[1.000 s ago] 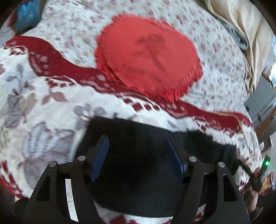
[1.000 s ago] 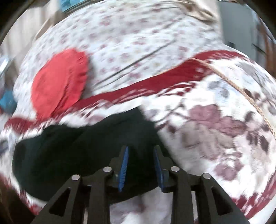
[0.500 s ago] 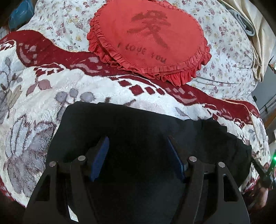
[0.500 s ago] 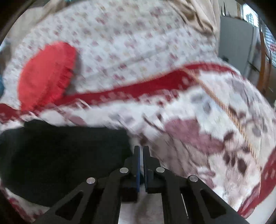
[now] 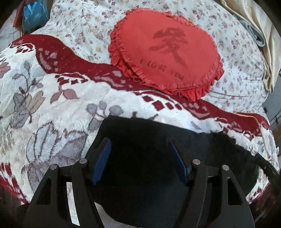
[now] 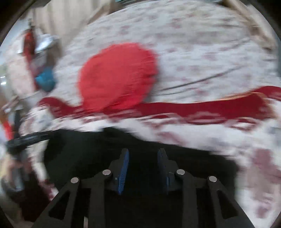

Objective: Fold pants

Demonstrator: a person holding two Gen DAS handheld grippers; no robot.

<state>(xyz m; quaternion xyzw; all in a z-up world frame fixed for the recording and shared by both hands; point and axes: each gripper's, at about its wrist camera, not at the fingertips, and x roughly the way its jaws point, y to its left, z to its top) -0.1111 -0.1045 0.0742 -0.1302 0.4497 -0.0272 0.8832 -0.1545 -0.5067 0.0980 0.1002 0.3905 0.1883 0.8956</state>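
The black pants (image 5: 158, 157) lie folded and bunched on the near part of a floral blanket (image 5: 52, 108). My left gripper (image 5: 140, 142) hangs over their left half, open, its blue pads wide apart with only dark cloth below them. In the blurred right wrist view the same pants (image 6: 193, 166) fill the lower frame. My right gripper (image 6: 143, 151) is above their middle. Its jaws are opening and nothing is pinched between the pads.
A red frilled heart-shaped cushion (image 5: 166, 52) rests past the pants on a small-flowered sheet (image 5: 237, 70). Beige bedding (image 5: 254, 26) is piled at the far right. A blue bag (image 5: 34, 15) sits beyond the bed's far left corner. The bed's edge drops off at the right.
My right gripper closed fully beside the pants' right edge, then swung left over them with its jaws parting again. The left gripper shifted a little over the pants, its opening unchanged.
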